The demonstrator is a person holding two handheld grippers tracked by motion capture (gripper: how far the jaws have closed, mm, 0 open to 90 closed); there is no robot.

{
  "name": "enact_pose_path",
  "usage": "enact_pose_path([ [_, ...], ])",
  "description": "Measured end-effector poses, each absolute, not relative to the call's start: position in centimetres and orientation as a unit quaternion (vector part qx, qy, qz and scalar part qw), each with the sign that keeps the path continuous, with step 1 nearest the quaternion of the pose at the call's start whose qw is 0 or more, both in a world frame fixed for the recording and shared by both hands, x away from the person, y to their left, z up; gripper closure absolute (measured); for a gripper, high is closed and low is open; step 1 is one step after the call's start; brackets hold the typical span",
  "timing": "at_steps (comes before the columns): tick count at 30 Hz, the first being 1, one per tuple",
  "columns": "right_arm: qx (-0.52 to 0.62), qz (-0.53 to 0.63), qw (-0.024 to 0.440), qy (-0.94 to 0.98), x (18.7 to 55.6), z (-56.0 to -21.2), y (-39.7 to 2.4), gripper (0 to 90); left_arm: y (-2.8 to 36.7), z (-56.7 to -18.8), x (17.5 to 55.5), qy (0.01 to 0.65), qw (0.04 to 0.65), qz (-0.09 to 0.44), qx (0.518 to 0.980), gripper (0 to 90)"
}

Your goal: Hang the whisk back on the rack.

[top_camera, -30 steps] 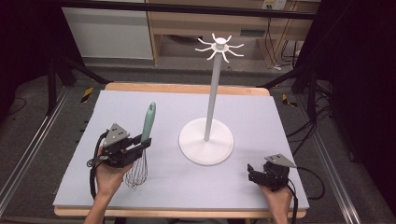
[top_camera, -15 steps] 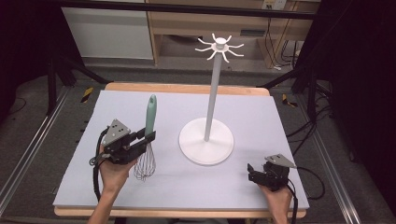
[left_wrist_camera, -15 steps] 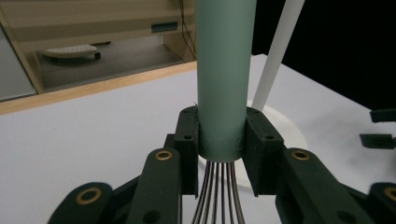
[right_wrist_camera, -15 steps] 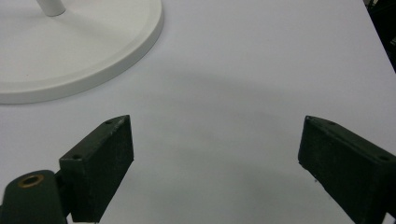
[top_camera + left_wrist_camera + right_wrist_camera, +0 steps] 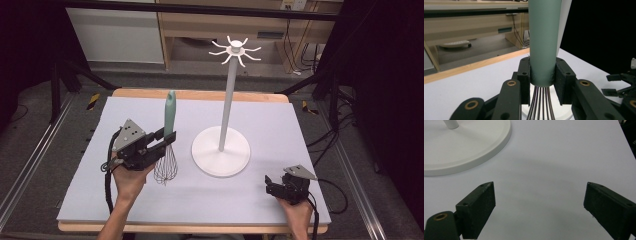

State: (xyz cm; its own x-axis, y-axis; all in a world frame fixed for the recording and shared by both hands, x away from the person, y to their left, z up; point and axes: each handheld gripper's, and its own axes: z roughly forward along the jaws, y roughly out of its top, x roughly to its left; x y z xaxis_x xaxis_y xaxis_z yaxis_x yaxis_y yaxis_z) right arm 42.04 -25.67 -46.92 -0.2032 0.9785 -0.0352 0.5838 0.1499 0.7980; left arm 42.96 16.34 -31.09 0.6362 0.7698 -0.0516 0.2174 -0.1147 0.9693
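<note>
Broadly: pale lilac table mat [image 5: 280, 130] covers wooden tabletop. White hook stand [image 5: 221, 150] upright near mat centre, round base flat on mat, thin pole rising to ring of hooks at top. Left gripper [image 5: 167, 141] left of stand, jaws clamped on whisk [image 5: 168, 135] at bottom of its teal handle, just above wires; whisk upright, handle up, wire bulb hanging below jaws, clear of stand. Right gripper [image 5: 272, 184] low at mat's near right corner, jaws spread wide, bare mat between them, well apart from whisk.
</note>
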Motion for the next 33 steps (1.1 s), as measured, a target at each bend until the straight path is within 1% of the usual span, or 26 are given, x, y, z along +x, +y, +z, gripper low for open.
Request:
enact_pose_path([
  [11,0.557,0.338,0.296,0.698,42.0,-46.9,-25.7,10.8,14.7,-29.0,42.8,0.330,0.577,0.256,0.702,68.4],
  [21,0.558,0.339,0.296,0.698,42.1,-46.9,-25.7,10.8,13.6,-27.5,43.0,0.317,0.588,0.256,0.699,68.4],
  [33,0.557,0.339,0.297,0.697,42.1,-46.9,-25.7,10.8,12.0,-26.6,43.6,0.307,0.595,0.255,0.698,68.4],
])
